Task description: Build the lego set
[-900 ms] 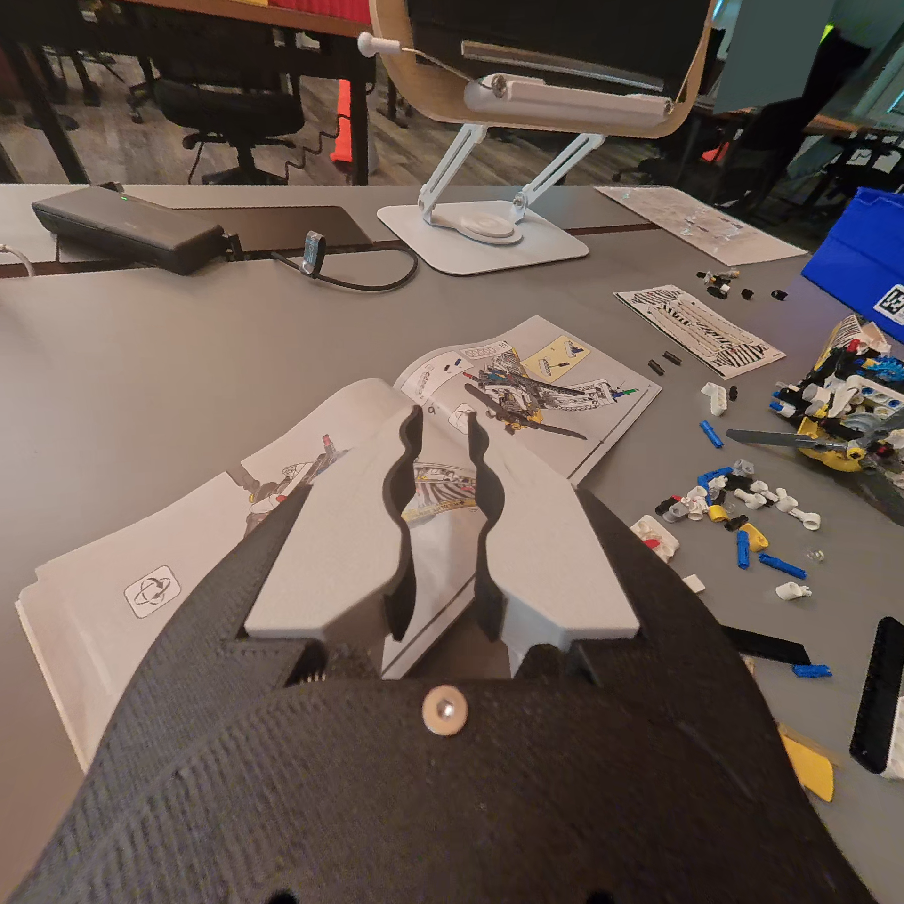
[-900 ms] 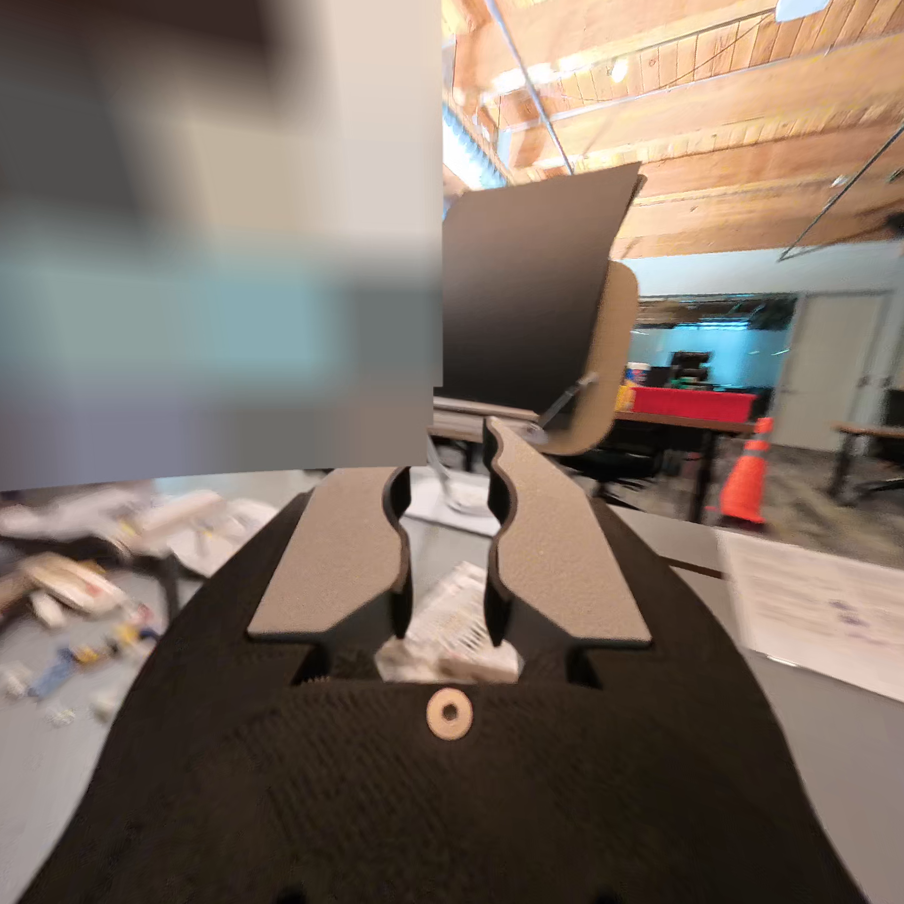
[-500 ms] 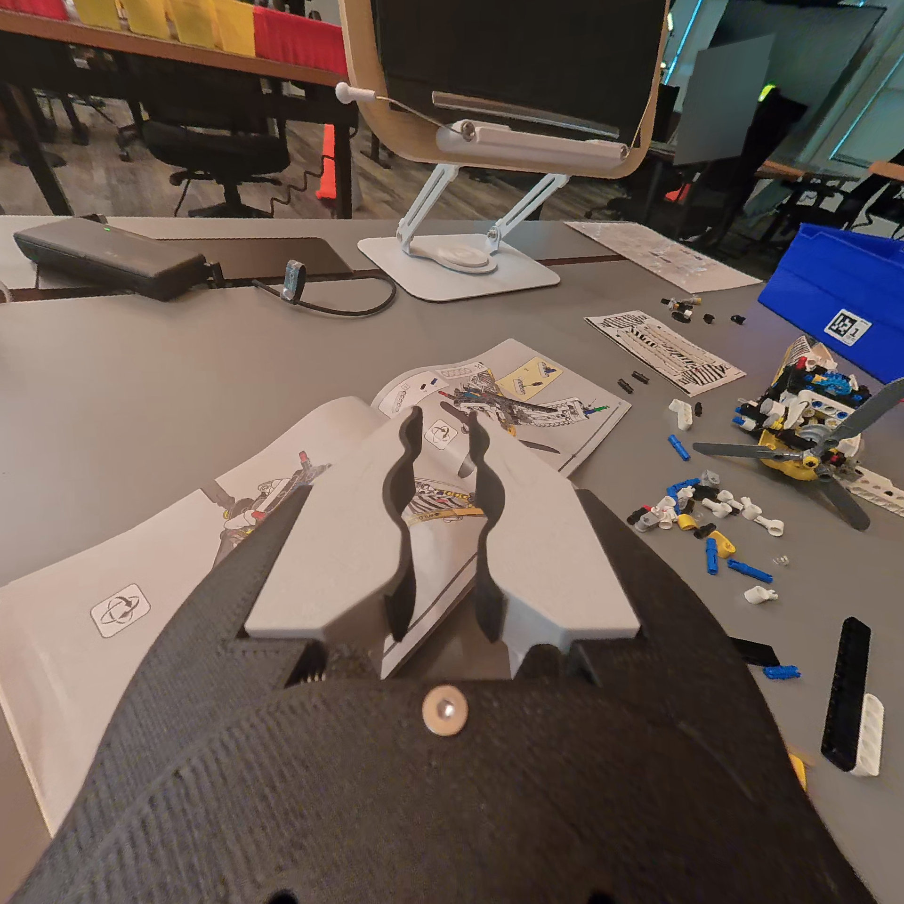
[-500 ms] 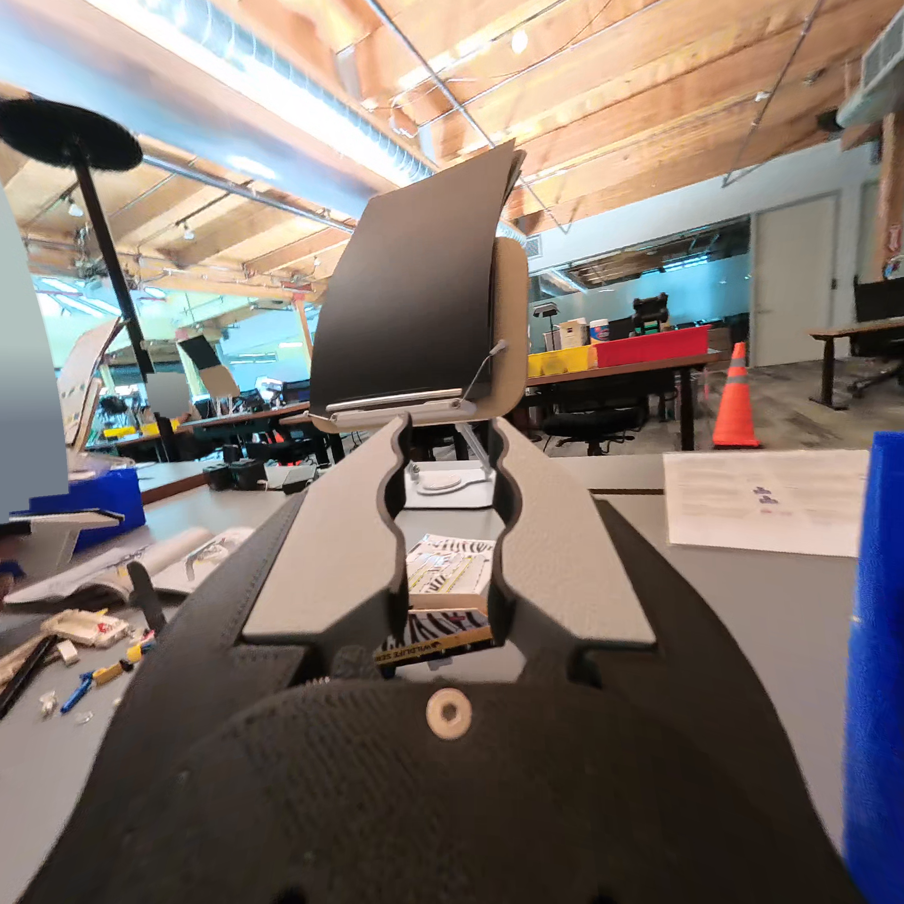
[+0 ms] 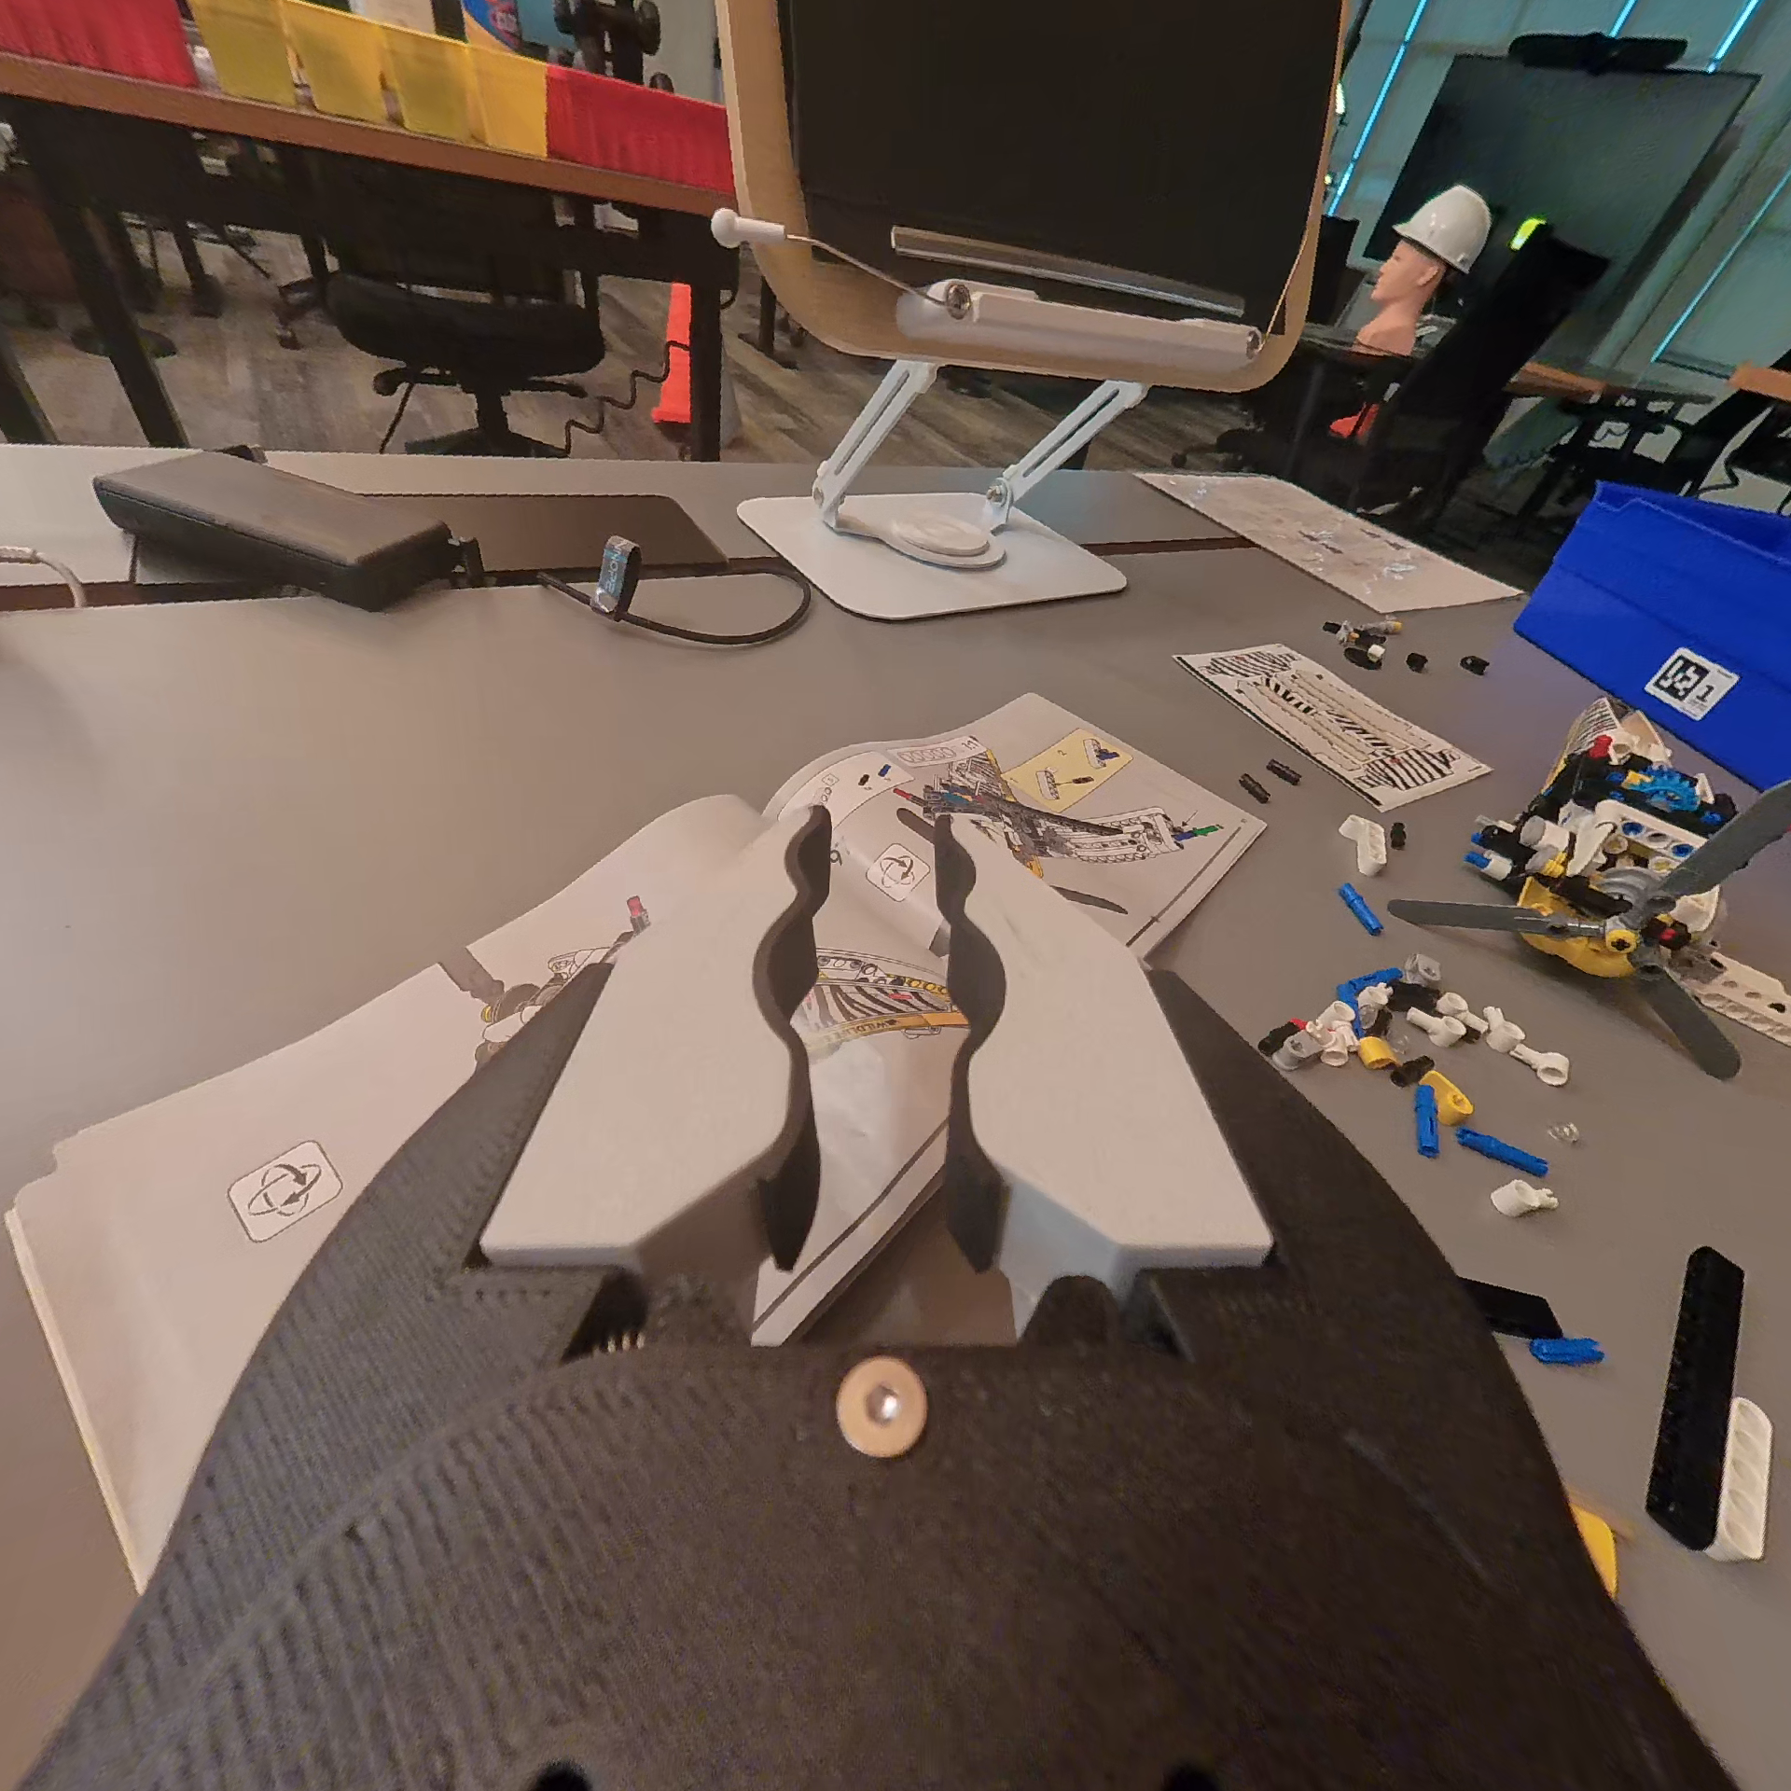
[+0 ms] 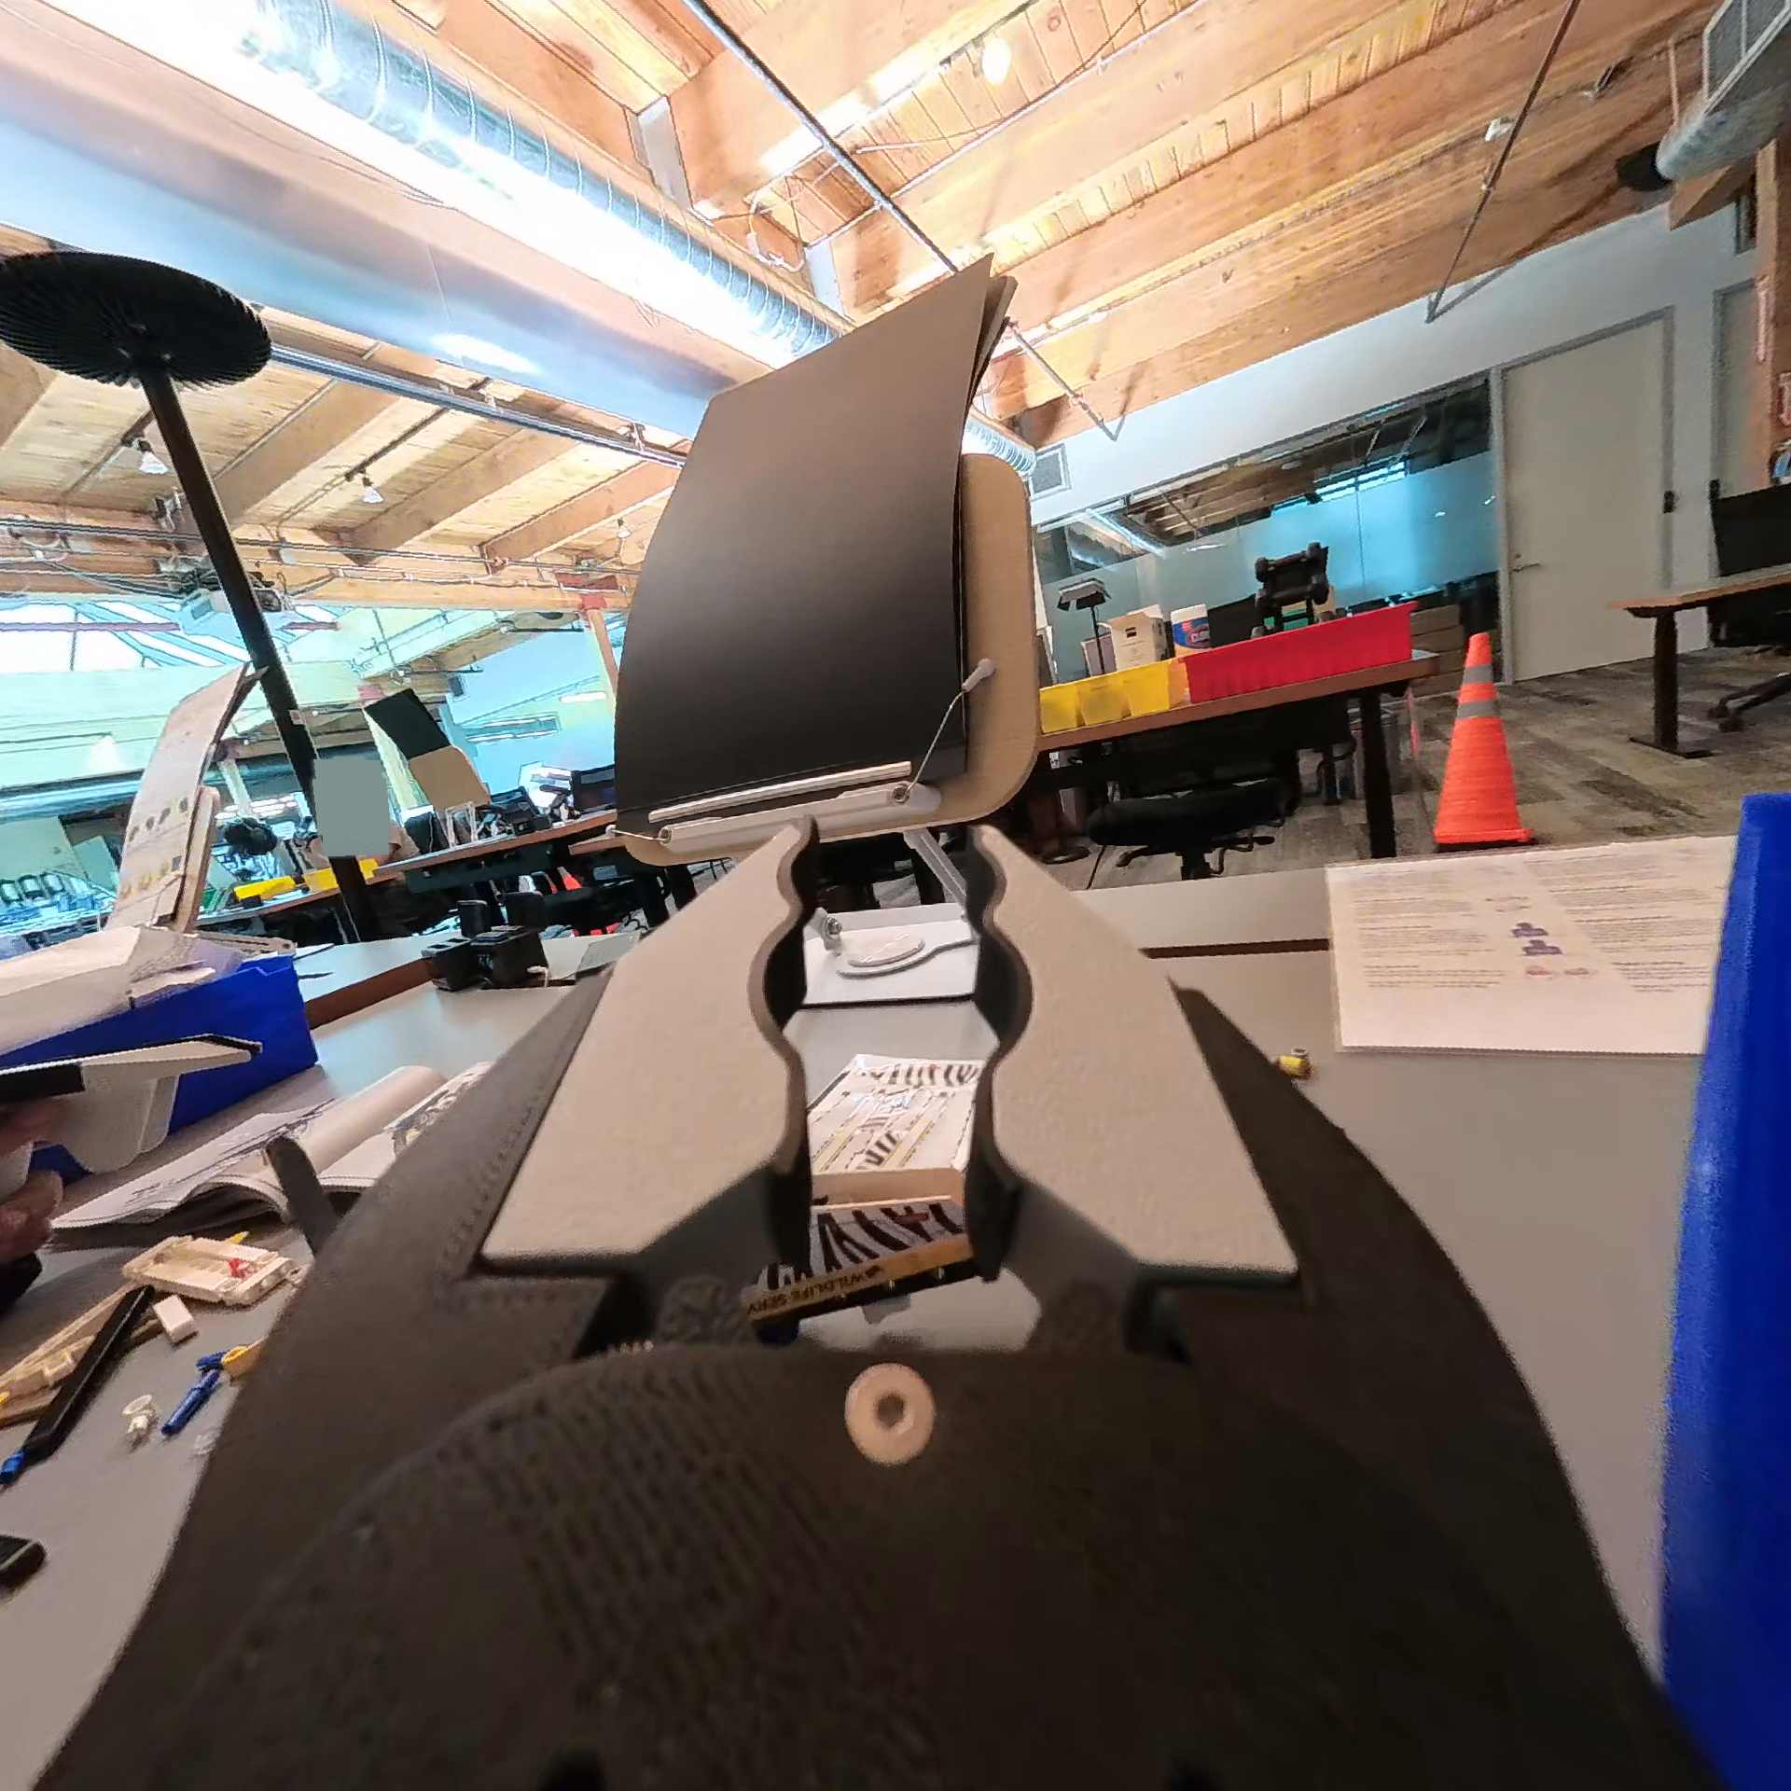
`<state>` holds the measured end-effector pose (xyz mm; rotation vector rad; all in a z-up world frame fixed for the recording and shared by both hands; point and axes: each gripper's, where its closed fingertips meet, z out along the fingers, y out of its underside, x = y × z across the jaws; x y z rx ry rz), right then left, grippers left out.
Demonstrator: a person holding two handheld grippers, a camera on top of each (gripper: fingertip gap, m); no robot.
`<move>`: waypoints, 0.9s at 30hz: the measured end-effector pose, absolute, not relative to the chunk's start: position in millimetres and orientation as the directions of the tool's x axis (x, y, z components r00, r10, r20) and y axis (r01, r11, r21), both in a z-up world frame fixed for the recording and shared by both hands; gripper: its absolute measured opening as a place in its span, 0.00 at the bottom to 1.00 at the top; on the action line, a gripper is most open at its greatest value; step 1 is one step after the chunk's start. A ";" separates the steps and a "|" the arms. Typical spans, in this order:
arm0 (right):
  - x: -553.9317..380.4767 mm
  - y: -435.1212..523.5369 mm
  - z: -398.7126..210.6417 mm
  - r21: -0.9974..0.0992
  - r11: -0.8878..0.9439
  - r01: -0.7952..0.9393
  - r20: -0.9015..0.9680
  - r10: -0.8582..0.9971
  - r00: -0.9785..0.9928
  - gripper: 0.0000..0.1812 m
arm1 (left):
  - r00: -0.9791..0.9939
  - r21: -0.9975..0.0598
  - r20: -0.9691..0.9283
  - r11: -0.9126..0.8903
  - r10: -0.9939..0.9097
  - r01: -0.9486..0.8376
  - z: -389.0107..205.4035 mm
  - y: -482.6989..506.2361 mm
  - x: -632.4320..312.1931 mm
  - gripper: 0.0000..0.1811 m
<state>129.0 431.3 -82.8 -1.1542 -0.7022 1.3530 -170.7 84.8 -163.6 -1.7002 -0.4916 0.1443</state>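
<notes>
I judged myself between steps, consulting rather than building: my left gripper hung over the open white instruction booklet on the grey table, its jaws parted by a narrow gap and holding nothing. My right gripper pointed almost level across the table, jaws likewise narrowly apart. A zebra-striped piece with a yellow edge showed between the roots of its fingers, but I could not tell whether it was pinched or merely lay beyond them.

The task's thing, the half-built yellow, white and blue model with grey propeller blades, sat on the table well to the right of the booklet. Between the two lay a scatter of small blue, white and yellow loose pins and connectors. A black beam beside a white one lay nearer me.

My next move, I reckoned, called for matching a piece to the page, then opening wider to pick it up.

The blue plastic bin stood just behind the model. From my views I could not see inside it.
</notes>
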 end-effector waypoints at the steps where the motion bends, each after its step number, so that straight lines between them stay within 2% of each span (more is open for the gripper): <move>1: 127.6 431.1 -83.3 -0.918 -0.153 -0.367 -0.221 0.963 0.152 0.16 | 0.900 -0.965 0.176 -0.113 0.398 0.238 -163.8 84.9 -170.5 0.11; 27: 119.0 428.5 -88.5 -0.932 -0.150 -0.329 -0.211 0.965 0.157 0.15 | 0.899 -0.964 0.179 -0.113 0.400 0.242 -164.0 85.1 -170.7 0.12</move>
